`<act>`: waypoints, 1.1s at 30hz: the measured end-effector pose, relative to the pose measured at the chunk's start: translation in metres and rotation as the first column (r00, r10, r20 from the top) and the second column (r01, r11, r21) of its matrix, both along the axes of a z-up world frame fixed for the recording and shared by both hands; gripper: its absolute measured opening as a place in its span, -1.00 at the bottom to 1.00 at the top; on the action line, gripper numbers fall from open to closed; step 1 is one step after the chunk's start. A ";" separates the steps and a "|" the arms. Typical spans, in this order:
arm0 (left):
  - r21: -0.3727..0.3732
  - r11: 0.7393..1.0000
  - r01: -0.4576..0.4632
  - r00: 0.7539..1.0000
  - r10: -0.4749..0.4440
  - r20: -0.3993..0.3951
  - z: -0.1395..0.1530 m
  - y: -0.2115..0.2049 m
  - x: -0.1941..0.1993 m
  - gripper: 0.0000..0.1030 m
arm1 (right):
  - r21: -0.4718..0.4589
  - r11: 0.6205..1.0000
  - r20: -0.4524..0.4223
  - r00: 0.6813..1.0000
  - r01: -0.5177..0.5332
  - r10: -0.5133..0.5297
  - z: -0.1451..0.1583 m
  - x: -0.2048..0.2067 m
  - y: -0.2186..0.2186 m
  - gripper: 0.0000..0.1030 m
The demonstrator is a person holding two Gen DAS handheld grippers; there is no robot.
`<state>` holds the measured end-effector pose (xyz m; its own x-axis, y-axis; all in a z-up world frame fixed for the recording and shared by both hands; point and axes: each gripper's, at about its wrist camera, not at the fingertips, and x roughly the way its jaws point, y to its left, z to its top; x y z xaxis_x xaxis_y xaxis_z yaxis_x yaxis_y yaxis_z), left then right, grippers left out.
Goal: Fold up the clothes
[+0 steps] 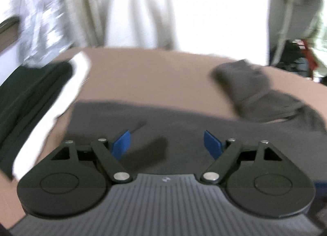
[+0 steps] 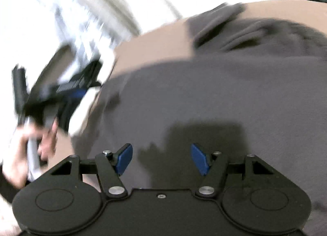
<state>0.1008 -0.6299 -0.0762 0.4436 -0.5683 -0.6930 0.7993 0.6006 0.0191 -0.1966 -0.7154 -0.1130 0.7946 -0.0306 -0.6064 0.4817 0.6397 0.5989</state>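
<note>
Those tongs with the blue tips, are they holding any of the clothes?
No. Both the left tongs and right tongs are open above the grey garment, gripping nothing.

both views are smeared by motion blur. the grey garment (image 1: 184,125) runs out of frame at the right edge in the left wrist view, and its near part is hidden behind the hand-held gripper body; in the right wrist view it is cut off at the right and lower edges. the dark folded stack (image 1: 26,101) with a white band is cut by the left edge, so its extent cannot be told. the other hand-held gripper (image 2: 61,90) and the hand (image 2: 26,154) holding it are blurred; whether its jaws stand apart cannot be told there. background drapery (image 1: 122,6) is overexposed, without detail.
</note>
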 end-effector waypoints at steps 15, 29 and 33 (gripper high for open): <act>0.292 0.941 0.171 0.970 -0.213 0.118 -0.081 -0.252 -0.042 0.74 | 0.106 0.873 0.056 0.873 0.477 -0.484 -0.012 -0.085 -0.098 0.36; -0.151 0.963 0.224 0.961 -0.244 -0.130 -0.024 -0.211 -0.010 -0.77 | 0.364 0.831 0.176 0.846 0.420 -0.504 -0.043 -0.090 -0.109 0.36; -0.428 0.790 0.438 0.860 -0.507 -0.055 0.020 -0.096 -0.049 -0.77 | 0.451 0.793 0.174 0.831 0.410 -0.528 -0.055 -0.092 -0.110 0.36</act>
<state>0.0518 -0.7255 -0.0558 -0.0481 -0.9123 -0.4067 0.9559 0.0761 -0.2838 -0.2890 -0.8256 -0.1677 0.8757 -0.2598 -0.4069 0.4377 0.0713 0.8963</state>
